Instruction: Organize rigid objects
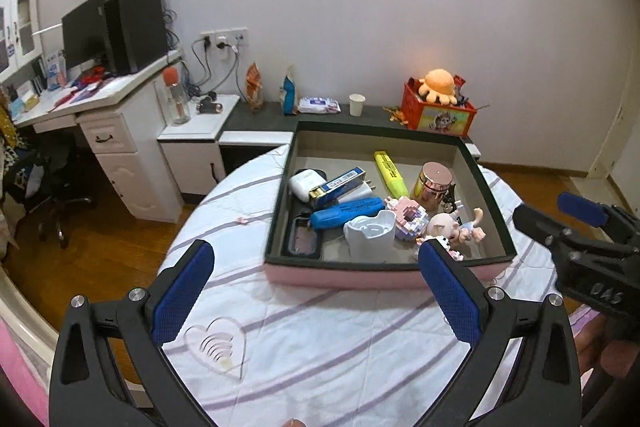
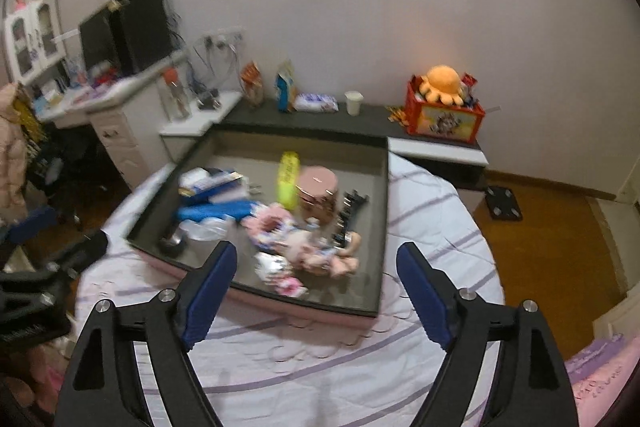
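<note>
Both claws, left claw and right claw, gape empty above the filled tray.

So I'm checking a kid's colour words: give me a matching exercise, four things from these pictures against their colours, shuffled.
Things:
1. highlighter
2. paper cup
3. octopus plush
4. jar lid

Colours:
a. white
b. rose gold
c. yellow
d. orange

Pairs: 1-c, 2-a, 3-d, 4-b

The highlighter and the jar lie in the tray; the paper cup and the octopus plush are on the shelf behind it.
</note>
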`<state>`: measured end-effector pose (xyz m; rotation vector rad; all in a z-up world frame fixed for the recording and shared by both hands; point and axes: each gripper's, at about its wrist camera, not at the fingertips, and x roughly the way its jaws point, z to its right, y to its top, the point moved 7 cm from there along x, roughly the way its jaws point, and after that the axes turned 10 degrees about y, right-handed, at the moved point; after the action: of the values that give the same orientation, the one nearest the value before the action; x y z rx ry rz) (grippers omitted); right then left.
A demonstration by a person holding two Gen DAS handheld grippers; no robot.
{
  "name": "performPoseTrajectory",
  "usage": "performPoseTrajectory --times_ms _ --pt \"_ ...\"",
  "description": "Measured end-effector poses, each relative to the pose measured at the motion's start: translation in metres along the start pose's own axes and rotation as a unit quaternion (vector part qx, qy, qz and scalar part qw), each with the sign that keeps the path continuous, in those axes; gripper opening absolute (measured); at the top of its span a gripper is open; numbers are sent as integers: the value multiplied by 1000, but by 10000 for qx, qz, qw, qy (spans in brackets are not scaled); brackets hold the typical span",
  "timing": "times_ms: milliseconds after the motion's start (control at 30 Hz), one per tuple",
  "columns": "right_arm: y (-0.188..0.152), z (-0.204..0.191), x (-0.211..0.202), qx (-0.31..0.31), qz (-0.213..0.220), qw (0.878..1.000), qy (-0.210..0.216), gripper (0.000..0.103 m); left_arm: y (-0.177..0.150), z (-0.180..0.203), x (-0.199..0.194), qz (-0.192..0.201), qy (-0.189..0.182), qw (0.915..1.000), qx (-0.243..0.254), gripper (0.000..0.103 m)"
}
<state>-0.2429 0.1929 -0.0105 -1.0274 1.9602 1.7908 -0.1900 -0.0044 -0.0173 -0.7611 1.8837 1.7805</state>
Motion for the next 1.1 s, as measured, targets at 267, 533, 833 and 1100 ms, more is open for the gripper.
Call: performPoseTrajectory --times_ms 267,533,833,1100 --pt "-4 -38 -65 -46 608 9974 385 103 -20 -15 -47 206 13 9994 -262 103" --pt "-46 -36 -106 217 708 9968 287 103 -55 -15 -75 71 87 9995 -303 103" --pt "-73 -11 -119 536 641 9965 -10 103 -72 -3 -107 154 78 9998 -135 103" --pt "-76 -17 -124 423 666 9969 -26 103 -69 -2 -119 243 126 9995 -172 103"
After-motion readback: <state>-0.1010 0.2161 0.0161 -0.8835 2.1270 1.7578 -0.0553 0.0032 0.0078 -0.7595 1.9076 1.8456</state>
